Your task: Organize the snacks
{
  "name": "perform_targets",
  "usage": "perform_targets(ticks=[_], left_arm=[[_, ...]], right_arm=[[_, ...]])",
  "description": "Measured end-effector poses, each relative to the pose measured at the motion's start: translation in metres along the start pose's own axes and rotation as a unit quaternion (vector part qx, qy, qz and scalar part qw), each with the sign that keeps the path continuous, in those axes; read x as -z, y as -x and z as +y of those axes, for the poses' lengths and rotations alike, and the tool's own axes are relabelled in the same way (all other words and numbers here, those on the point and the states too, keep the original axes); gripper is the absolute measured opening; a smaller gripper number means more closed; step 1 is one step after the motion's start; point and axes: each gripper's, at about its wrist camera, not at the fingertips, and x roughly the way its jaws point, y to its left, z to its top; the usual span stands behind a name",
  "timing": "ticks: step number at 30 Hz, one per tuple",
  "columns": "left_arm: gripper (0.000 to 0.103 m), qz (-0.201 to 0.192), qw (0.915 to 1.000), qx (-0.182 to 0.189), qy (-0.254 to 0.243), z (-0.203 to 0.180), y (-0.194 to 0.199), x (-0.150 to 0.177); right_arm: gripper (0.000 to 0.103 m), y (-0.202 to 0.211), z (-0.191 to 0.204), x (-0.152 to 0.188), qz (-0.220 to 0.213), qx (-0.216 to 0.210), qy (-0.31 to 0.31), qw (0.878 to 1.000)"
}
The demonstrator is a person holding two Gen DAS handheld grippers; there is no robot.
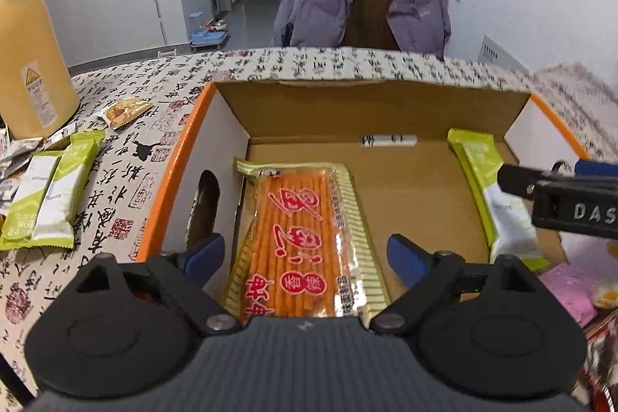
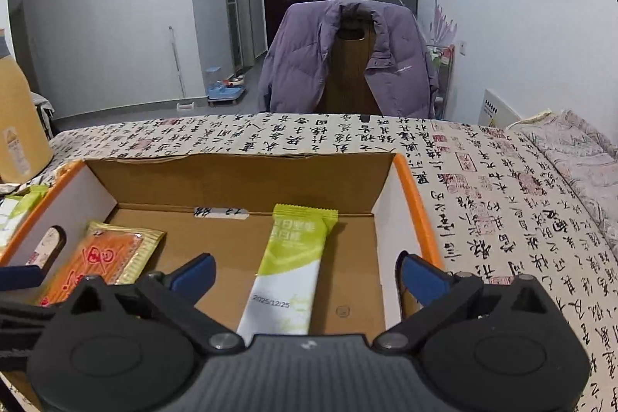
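In the box (image 2: 419, 219), the stick-snack pack (image 1: 301, 250) lies left, the sachet (image 2: 287, 273) right, apart.

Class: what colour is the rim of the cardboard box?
Orange rim, clearest in the right wrist view.

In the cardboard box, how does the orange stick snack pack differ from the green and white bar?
The orange stick snack pack is wide, clear-fronted with red characters, and lies at the box's left side. The green and white bar is narrow, opaque, and lies nearer the right wall. Both lie flat on the cardboard box floor, ungripped.
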Motion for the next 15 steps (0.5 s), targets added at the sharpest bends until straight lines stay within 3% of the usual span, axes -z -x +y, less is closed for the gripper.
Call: perform_targets(ticks=[8,15], left_arm=[[0.093,0.012,0.9998,0.005,-0.015,-0.002,0.009,0.01],[0.093,0.007,0.9998,0.016,-0.009,-0.001,0.024,0.022]], right_arm=[[0.103,0.012,0.001,0.009,0.015,-0.009,-0.001,1.0],[0.103,0.031,0.0,0.023,0.004,-0.008,-0.002,1.0]])
